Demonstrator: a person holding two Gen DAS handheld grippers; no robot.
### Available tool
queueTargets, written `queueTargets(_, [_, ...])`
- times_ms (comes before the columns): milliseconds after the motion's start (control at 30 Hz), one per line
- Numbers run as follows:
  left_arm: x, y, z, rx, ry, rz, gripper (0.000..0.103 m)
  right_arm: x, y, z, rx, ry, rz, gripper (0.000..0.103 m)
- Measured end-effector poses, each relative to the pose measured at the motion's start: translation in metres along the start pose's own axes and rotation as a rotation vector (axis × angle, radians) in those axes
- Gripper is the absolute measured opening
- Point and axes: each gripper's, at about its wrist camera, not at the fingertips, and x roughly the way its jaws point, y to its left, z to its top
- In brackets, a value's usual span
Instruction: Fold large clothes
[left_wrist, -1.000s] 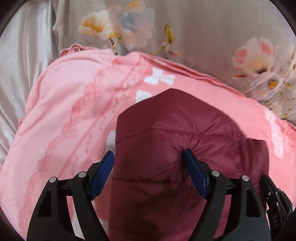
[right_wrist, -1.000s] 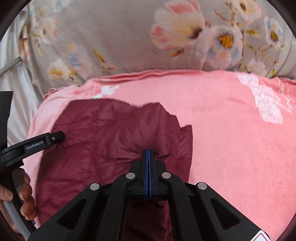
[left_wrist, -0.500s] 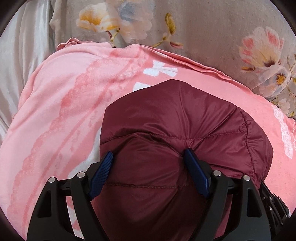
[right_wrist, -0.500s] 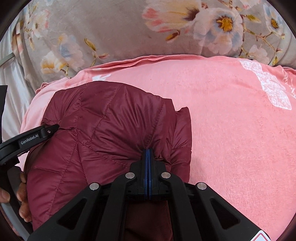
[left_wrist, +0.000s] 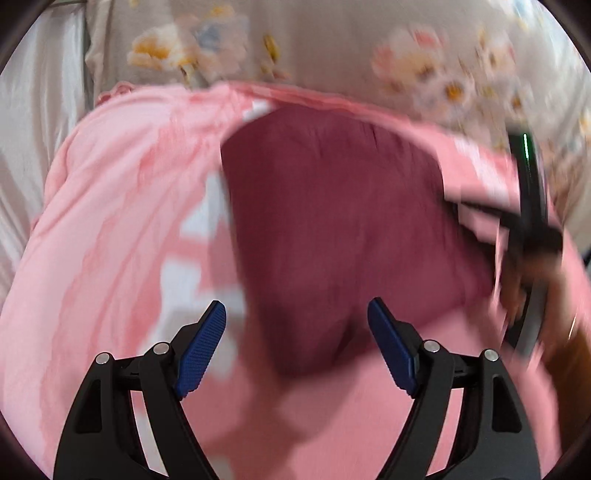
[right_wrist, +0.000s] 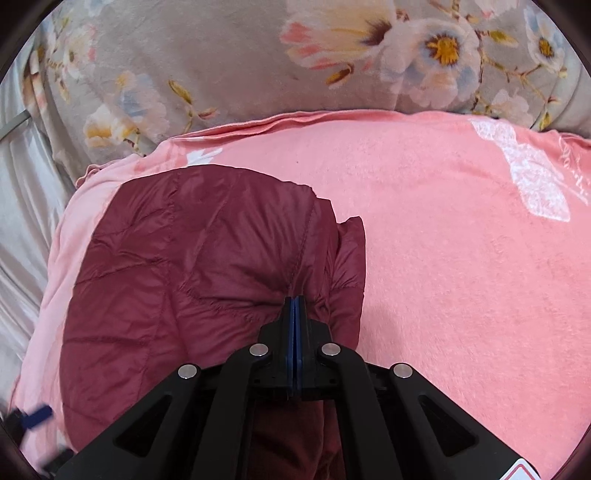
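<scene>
While right fingers (right_wrist: 294, 314) pinch the jacket (right_wrist: 192, 266), left fingers (left_wrist: 207, 343) straddle nothing.

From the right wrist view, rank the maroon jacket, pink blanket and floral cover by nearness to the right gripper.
1. maroon jacket: clamped in the right gripper, spreading left.
2. pink blanket: under the jacket, stretching right.
3. floral cover: beyond the blanket's far edge.

Left tongs (left_wrist: 295, 339) spread wide; right tongs (right_wrist: 294, 306) pinched closed.

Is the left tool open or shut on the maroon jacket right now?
Open. The left tool has its blue pads spread wide with nothing pinched between them; the maroon jacket lies beyond. The right tool is shut on it.
</scene>
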Motion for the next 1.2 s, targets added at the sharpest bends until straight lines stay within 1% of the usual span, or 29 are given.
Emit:
queueTargets(33, [0.003,-0.004,-0.011,0.020,0.013,0.016,0.077,-0.005,0.003,-0.003,-0.013,0.000,-0.004,0.001])
queueTargets(133, [0.021,-0.008,-0.027,0.043,0.055,0.064,0.074,-0.009,0.008,-0.009,-0.058,0.005,-0.048,0.001])
queueTargets(167, [0.030,-0.009,-0.030,0.049,0.072,0.088,0.069,-0.009,0.008,-0.011,-0.063,0.011,-0.057,0.001])
queueTargets(200, [0.038,-0.007,-0.031,0.048,0.088,0.110,0.067,-0.009,0.007,-0.013,-0.062,0.018,-0.065,0.001])
queueTargets(233, [0.042,-0.002,-0.032,0.029,0.093,0.113,0.067,-0.009,0.006,-0.015,-0.059,0.021,-0.070,0.001])
queueTargets(267, [0.043,0.005,-0.030,-0.005,0.081,0.096,0.067,-0.009,0.004,-0.017,-0.055,0.024,-0.074,0.001])
queueTargets(333, [0.043,0.012,-0.024,-0.028,0.074,0.100,0.066,-0.007,0.001,-0.023,-0.037,0.035,-0.070,0.001])
queueTargets(400, [0.045,0.021,-0.018,-0.043,0.058,0.136,0.066,0.000,0.000,-0.032,-0.032,0.054,-0.085,0.001])
queueTargets(467, [0.053,0.033,-0.011,-0.073,0.059,0.159,0.065,0.011,-0.001,-0.041,-0.022,0.085,-0.083,0.001])
queueTargets(567, [0.062,0.042,-0.009,-0.092,0.070,0.152,0.065,0.008,-0.001,-0.046,-0.001,0.066,-0.097,0.001])
queueTargets(600, [0.061,0.040,-0.008,-0.080,0.066,0.161,0.065,-0.002,0.000,-0.047,0.017,0.051,-0.096,0.001])
queueTargets(667, [0.052,0.037,-0.009,-0.068,0.058,0.167,0.064,-0.028,0.003,-0.049,0.028,-0.007,-0.079,0.001])
queueTargets(733, [0.037,0.035,-0.010,-0.066,0.039,0.151,0.064,-0.059,0.012,-0.056,-0.004,-0.075,-0.078,0.002])
queueTargets(767, [0.024,0.035,-0.011,-0.069,0.020,0.139,0.064,-0.072,0.020,-0.062,-0.026,-0.088,-0.051,0.003])
queueTargets(800, [0.013,0.034,-0.011,-0.074,0.005,0.129,0.064,-0.079,0.025,-0.066,-0.043,-0.084,-0.029,0.003])
queueTargets(867, [-0.010,0.032,-0.009,-0.087,-0.042,0.104,0.064,-0.084,0.035,-0.076,-0.084,-0.067,-0.012,0.003])
queueTargets(933, [-0.028,0.027,-0.004,-0.097,-0.089,0.098,0.064,-0.077,0.042,-0.085,-0.119,-0.031,-0.023,0.003])
queueTargets(967, [-0.031,0.021,0.000,-0.087,-0.104,0.113,0.064,-0.070,0.042,-0.088,-0.124,-0.013,-0.042,0.003])
queueTargets(1000, [-0.028,0.016,0.003,-0.073,-0.106,0.130,0.064,-0.066,0.042,-0.093,-0.119,0.001,-0.050,0.003])
queueTargets(1067, [-0.015,0.007,0.007,-0.051,-0.085,0.164,0.064,-0.055,0.034,-0.096,-0.093,0.026,-0.067,0.002])
queueTargets(1167, [0.009,-0.002,0.005,-0.055,-0.031,0.159,0.064,-0.043,0.024,-0.101,-0.073,0.058,-0.094,0.002])
queueTargets(1200, [0.018,-0.005,0.004,-0.052,-0.015,0.162,0.064,-0.039,0.019,-0.104,-0.056,0.070,-0.087,0.002])
